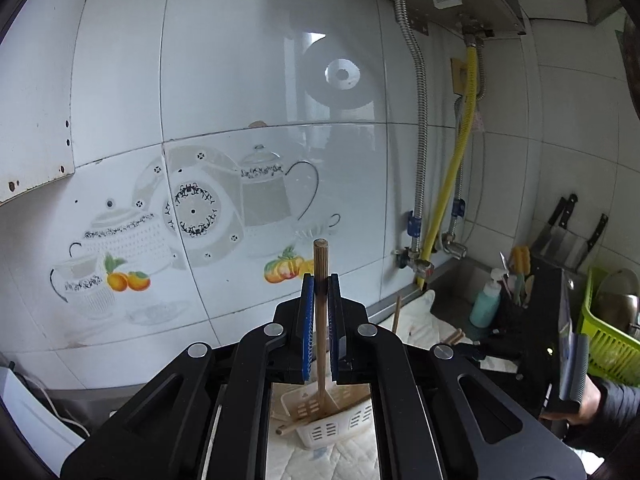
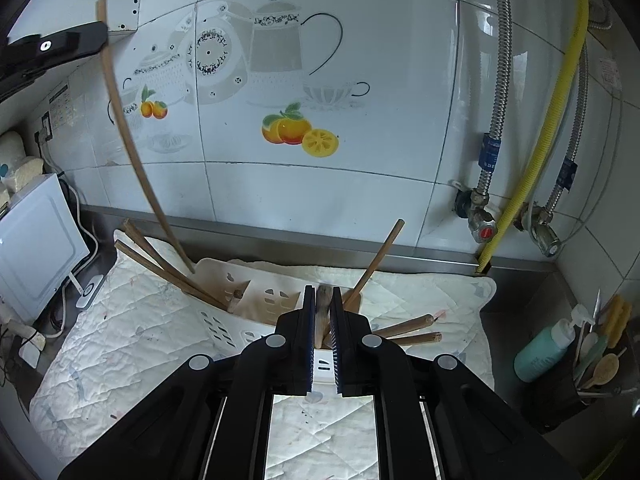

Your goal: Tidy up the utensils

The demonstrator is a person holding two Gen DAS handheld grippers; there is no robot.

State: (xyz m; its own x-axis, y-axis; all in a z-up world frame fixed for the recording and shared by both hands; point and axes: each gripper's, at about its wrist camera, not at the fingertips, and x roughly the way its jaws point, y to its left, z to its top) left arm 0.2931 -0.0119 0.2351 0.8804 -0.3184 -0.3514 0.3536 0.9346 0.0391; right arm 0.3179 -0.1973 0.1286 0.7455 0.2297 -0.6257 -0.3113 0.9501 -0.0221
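While the left gripper (image 1: 320,284) is pinched tight on a wooden spatula (image 1: 320,320), the handle stands nearly upright between the blue pads (image 1: 307,312), its round end poking out above the fingertips. The slotted blade of that spatula hangs below the jaws, reaching down to a white utensil basket (image 1: 328,428) seen through the gap in the gripper body. The right wrist view shows the same long handle (image 2: 132,148) slanting from the left gripper's black finger (image 2: 60,46) at the upper left down to the basket's rim.

The right gripper (image 2: 322,294) is likewise pressed together, clamping a short, dark-ended wooden handle (image 2: 323,308) that sticks up just past its fingertips. Directly beyond it lies the white utensil basket (image 2: 248,304) on its side on a quilted mat (image 2: 120,340), with its slotted wall facing up. Another wooden spoon (image 2: 376,264) leans out of the basket's right end toward the wall, and two thick wooden handles (image 2: 412,332) lie on the mat just right of the gripper. Chopsticks (image 2: 160,264) jut from the basket's left end.

Farther out, a tiled wall (image 2: 360,200) with teapot and fruit decals backs the steel counter. A teal bottle (image 2: 540,356) and a dark holder of spoons (image 2: 596,372) stand at the right.
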